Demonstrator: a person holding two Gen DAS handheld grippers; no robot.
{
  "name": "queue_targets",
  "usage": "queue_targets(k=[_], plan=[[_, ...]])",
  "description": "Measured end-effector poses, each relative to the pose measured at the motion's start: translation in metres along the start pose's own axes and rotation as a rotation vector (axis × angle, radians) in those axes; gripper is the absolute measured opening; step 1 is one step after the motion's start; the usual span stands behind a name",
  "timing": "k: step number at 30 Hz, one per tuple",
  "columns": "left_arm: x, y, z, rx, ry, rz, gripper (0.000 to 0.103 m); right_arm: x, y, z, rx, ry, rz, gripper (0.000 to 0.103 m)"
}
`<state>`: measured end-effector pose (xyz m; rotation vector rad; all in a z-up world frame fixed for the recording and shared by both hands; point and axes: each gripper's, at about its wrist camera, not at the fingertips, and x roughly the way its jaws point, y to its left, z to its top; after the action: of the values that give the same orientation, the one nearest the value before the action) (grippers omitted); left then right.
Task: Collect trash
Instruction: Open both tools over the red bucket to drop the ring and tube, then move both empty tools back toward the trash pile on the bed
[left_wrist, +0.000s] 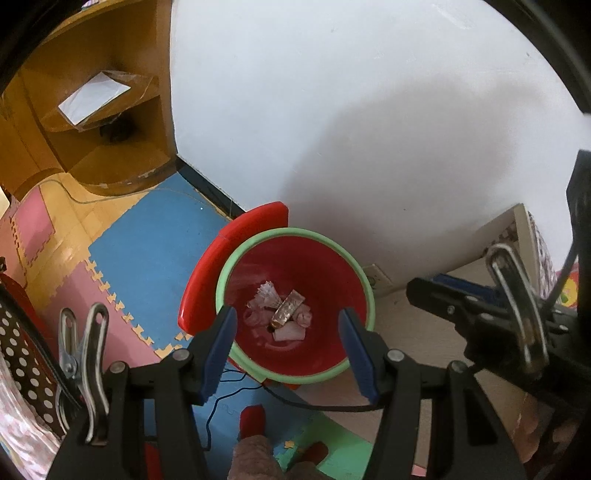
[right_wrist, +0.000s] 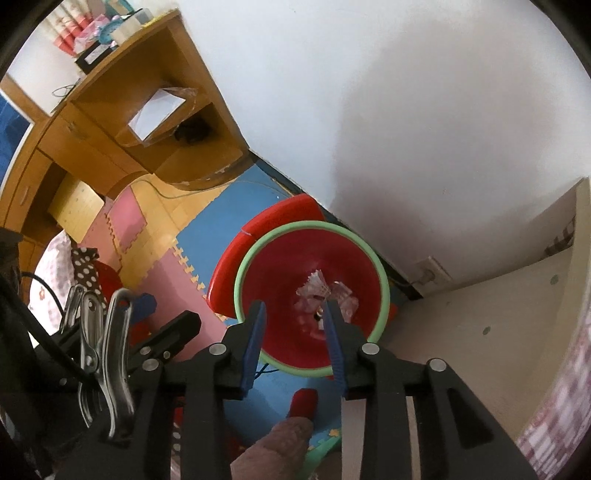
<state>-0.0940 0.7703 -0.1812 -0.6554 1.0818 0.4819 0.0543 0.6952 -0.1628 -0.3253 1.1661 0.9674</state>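
Red bin (left_wrist: 325, 354), green rim (left_wrist: 295, 232)

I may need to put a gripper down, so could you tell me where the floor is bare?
Bare: the blue mat between the wooden desk and the red bin, and the beige surface right of the bin. Crowded: near the foot, where cables run.

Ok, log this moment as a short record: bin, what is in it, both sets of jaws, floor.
bin: red bin with green rim, lid tipped open, by the white wall
contents: shuttlecock, crumpled wrappers and paper at the bottom
left gripper: above the bin, jaws open, nothing between them
right gripper: above the bin, jaws apart, nothing between them
floor: foam mats, blue and pink
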Motion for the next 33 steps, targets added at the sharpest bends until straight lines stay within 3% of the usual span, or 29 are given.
queue_targets(k=[17,33], plan=[[-0.081,-0.022,-0.026,0.002,-0.085,0.0,0.061,-0.094,-0.003,-0.047,-0.02,-0.156,-0.002,0.033],[-0.18,-0.091,-0.08,0.024,-0.185,0.076,0.061,-0.199,-0.017,-0.118,-0.112,-0.308,0.055,0.033]])
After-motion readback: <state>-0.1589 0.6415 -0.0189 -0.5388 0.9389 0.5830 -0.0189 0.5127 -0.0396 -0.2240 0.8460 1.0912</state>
